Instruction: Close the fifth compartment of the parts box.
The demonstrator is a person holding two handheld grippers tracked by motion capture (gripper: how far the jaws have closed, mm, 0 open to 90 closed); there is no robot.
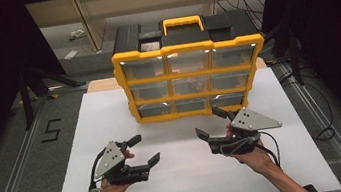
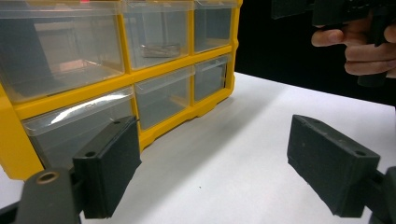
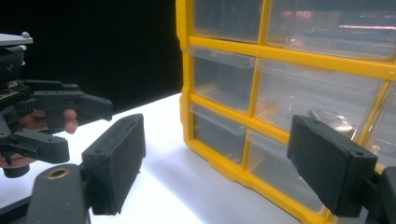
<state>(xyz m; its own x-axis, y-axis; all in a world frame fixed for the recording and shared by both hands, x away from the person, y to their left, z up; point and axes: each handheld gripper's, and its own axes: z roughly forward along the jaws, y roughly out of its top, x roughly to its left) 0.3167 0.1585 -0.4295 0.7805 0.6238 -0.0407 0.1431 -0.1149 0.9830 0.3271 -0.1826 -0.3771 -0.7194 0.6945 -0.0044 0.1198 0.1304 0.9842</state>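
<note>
A yellow and black organiser (image 1: 190, 74) with clear drawers and a yellow handle stands at the back of the white table (image 1: 111, 119). My left gripper (image 1: 144, 149) is open in front of it on the left, holding nothing. My right gripper (image 1: 210, 122) is open on the right, near the bottom row of drawers, also holding nothing. In the left gripper view the jaws of the left gripper (image 2: 219, 172) stand wide apart, facing the organiser (image 2: 140, 79). A small metallic item (image 2: 161, 49) lies in a middle drawer. In the right gripper view the right gripper (image 3: 223, 168) is open beside the organiser (image 3: 280, 60).
A person's hands hold both grippers from the table's near edge. The other hand and gripper (image 2: 355, 28) show far off in the left gripper view. Metal rails (image 1: 13, 173) and cables (image 1: 323, 120) run along both sides of the table. A "5" mark (image 1: 51, 130) lies on the floor at left.
</note>
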